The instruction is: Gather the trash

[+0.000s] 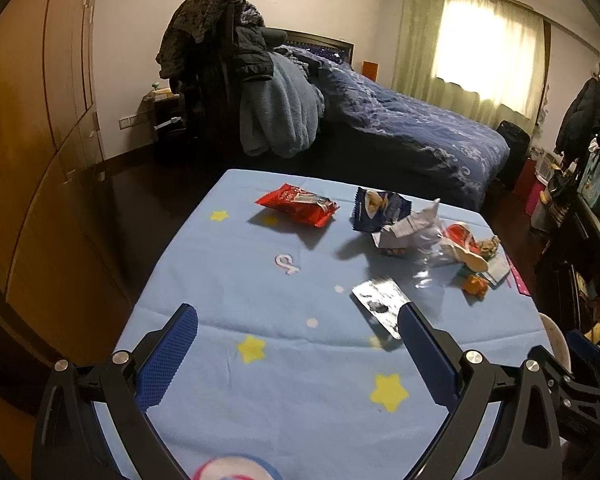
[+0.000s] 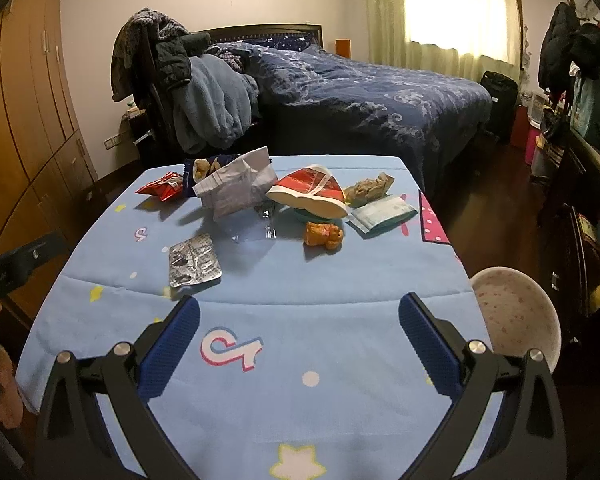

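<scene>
both claws, left claw (image 1: 298, 326) and right claw (image 2: 299, 316), gaped wide and empty above the table (image 2: 340, 280); wrappers, including a red packet (image 1: 298, 204) and foil blister pack (image 2: 194, 261), lay scattered across its far half.

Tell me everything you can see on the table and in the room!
tablecloth: 1, light blue with stars, over the table
snack bag: 1, red, far left of the table
biscuit bag: 1, dark blue, beside the red one
paper bag: 1, white, crumpled, middle
pill sheet: 1, silver, nearest
paper cup: 1, red and white, squashed
orange wrapper: 1, orange, in front of the cup
tissue pack: 1, white-teal, right
bowl: 1, white, off the right edge
bed: 1, dark blue, behind
left gripper: open
right gripper: open
</scene>
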Tool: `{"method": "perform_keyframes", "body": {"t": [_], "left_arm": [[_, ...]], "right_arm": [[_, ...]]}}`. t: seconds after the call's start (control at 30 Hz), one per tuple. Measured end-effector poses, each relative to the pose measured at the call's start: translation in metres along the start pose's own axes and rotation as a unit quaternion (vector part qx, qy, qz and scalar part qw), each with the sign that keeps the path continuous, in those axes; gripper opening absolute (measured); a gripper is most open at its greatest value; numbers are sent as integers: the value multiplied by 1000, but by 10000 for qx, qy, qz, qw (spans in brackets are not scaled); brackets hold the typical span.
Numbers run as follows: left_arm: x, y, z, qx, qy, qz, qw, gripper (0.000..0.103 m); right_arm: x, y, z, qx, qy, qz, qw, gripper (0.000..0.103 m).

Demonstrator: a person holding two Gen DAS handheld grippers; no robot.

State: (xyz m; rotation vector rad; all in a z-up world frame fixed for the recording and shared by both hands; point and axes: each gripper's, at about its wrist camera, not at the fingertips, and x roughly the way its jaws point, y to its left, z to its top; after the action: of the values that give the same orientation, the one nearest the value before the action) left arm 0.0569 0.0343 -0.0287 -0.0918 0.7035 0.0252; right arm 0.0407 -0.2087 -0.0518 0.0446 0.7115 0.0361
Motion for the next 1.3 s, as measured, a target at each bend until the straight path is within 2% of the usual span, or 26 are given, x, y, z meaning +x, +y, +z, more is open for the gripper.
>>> {"method": "perform_keyframes", "body": {"t": [0.17,0.33,0.47,0.6,0.73,0.9,1.03,1.13,1.3], "left_arm": [[24,1,15,205,82,89,9997,99],[58,-1,43,472,158,112,9987,99],[91,6,69,359,254,81,9990,99],[123,9,86,395,246,392,9981,99],[145,11,92,332,432,354,9979,99],[175,13,104,219,621,108,9978,99],[205,7,113,280,842,101,9960,99],[215,3,113,357,889,211,9952,99],[233,4,110,275,1087,118,9936,99]], "right_arm": [[5,1,6,-121,1,35,9999,100],[12,1,20,-195,8,98,9998,100],[18,3,34,-215,-30,224,9995,100],[24,7,47,-310,-99,197,9993,100],[34,8,61,-340,-117,216,9991,100],[57,6,83,-279,-25,373,9989,100],[73,4,97,-259,37,431,9987,100],[80,2,103,-281,34,327,9991,100],[94,-7,106,-165,182,470,9986,100]]}}
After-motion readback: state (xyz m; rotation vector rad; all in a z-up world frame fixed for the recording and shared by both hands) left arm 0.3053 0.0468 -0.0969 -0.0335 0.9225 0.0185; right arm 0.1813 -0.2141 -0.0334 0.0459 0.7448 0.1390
